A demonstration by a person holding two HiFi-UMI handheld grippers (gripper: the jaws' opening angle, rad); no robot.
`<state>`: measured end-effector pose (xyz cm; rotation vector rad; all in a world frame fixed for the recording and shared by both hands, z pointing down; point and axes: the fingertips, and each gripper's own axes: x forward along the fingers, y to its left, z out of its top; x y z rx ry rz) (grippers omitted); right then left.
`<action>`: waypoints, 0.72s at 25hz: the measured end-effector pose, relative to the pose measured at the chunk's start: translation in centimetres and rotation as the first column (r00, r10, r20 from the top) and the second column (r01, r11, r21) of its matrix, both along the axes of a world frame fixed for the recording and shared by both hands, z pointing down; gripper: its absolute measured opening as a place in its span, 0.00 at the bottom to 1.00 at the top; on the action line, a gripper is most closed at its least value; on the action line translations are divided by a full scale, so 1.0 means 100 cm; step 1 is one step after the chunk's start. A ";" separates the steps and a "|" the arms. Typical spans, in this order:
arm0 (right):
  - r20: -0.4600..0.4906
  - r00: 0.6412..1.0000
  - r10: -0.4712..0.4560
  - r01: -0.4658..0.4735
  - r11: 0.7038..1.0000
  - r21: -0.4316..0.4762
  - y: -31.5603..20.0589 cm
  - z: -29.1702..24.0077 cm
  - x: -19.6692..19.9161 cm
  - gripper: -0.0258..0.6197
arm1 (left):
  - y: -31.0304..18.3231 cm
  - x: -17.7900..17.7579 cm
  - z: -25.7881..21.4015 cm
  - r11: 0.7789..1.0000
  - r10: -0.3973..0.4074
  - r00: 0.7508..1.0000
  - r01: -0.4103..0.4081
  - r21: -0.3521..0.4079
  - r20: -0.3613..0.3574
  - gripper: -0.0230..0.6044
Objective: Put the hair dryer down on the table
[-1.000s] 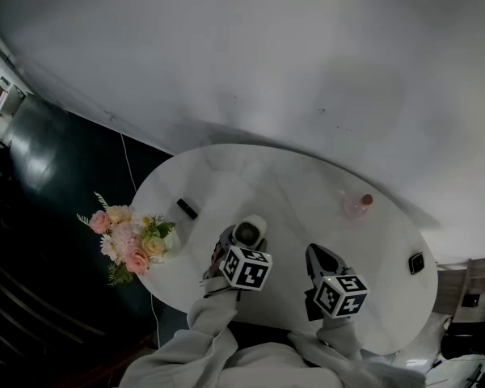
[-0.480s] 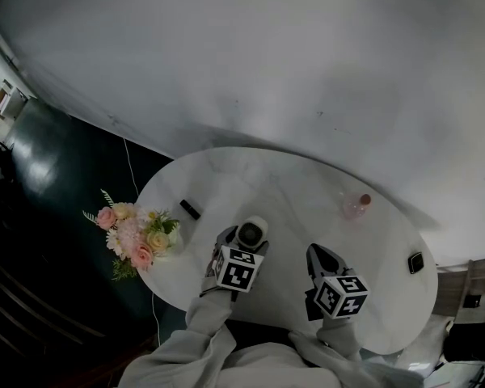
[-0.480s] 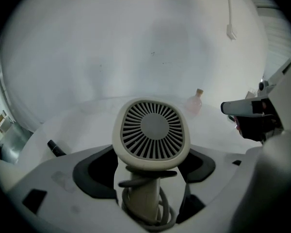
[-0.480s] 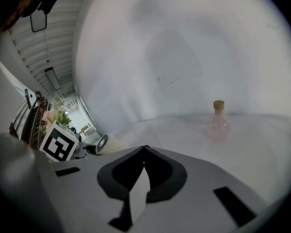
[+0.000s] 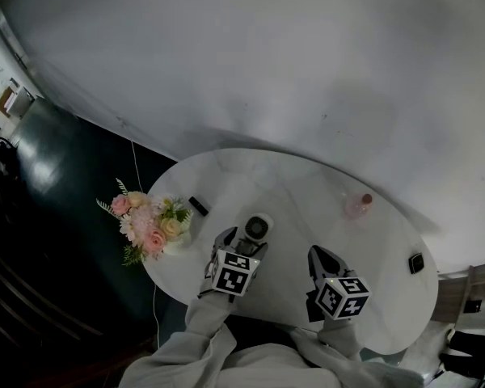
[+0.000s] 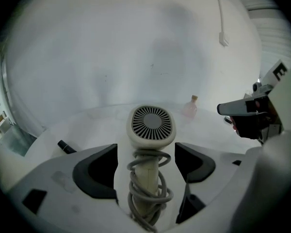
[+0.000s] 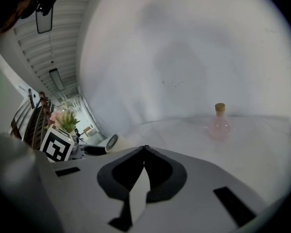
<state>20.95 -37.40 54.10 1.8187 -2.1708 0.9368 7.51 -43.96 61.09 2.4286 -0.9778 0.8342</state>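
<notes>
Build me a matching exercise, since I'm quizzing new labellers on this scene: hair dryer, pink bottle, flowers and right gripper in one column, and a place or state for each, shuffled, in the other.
Column one
1. hair dryer
2. pink bottle
3. flowers
4. right gripper

Column two
A. jaws shut, nothing between them
B. at the left edge of the table in the head view
C. handle between the parted jaws of the left gripper
D. upright on the table's far right part

Pairs: 1-C, 2-D, 3-B, 4-A
</notes>
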 end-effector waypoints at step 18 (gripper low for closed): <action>-0.034 0.999 -0.035 0.038 0.995 0.087 0.026 -0.035 -0.028 0.12 | 0.045 -0.061 -0.045 0.995 -0.089 0.984 0.095 0.027 -0.152 0.58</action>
